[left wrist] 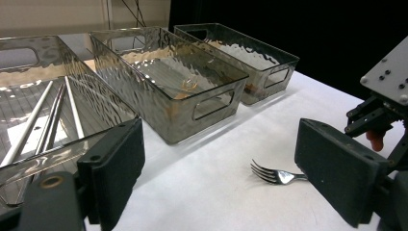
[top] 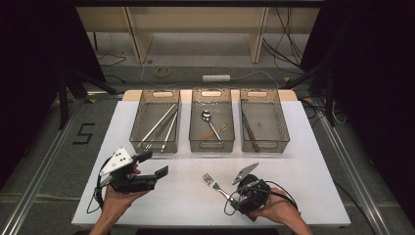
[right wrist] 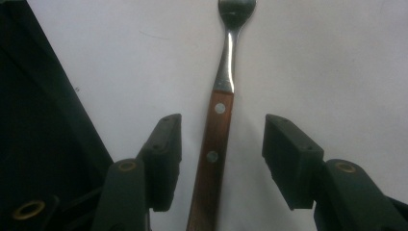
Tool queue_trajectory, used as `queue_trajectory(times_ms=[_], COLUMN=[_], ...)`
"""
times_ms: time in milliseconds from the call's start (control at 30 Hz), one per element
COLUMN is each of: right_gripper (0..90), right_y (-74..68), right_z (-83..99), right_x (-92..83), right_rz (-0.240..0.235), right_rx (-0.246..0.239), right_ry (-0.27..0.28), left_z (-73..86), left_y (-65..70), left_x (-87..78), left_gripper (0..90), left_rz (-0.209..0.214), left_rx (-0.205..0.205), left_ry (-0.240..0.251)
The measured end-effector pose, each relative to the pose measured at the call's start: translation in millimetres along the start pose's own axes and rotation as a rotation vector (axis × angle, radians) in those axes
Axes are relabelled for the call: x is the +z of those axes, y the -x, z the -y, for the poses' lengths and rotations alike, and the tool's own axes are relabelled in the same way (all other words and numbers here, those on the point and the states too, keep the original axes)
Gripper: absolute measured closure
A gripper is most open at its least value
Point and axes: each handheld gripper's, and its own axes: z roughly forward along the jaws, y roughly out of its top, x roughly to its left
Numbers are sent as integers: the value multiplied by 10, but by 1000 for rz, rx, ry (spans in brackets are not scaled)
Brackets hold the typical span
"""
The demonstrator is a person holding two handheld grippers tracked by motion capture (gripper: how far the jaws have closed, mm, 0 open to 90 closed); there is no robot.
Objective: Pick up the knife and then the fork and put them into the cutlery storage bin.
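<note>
A fork (top: 214,185) with a wooden handle lies on the white table top, tines pointing away to the left. My right gripper (top: 235,200) is low over its handle end. In the right gripper view the handle of the fork (right wrist: 219,144) runs up between the two jaws of the right gripper (right wrist: 223,127), with a gap on each side; the pads do not touch it. My left gripper (top: 154,164) is held at the front left, open with nothing between its jaws. The left gripper view looks past the left gripper (left wrist: 221,173) to the fork (left wrist: 276,176).
Three clear smoky bins stand in a row at the back. The left bin (top: 134,122) holds several metal chopsticks, the middle bin (top: 211,149) a spoon (top: 206,115), the right bin (top: 285,127) a wooden-handled knife (top: 249,132). Bare white table top (top: 303,166) lies in front of them.
</note>
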Motion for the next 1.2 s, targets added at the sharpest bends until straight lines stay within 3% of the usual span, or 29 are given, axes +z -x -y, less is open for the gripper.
queue_trajectory(times_ms=[600, 1200], right_gripper=[642, 712], right_y=[-31, -48], right_z=[-3, -3], right_x=[97, 112], right_rz=[19, 41], right_rx=[-37, -84], right_ry=[-54, -58], left_z=[4, 4], left_y=[2, 5], left_x=[6, 9], left_gripper=[174, 174], left_rz=[-1, 2], left_rx=[3, 1], left_ry=[-1, 1])
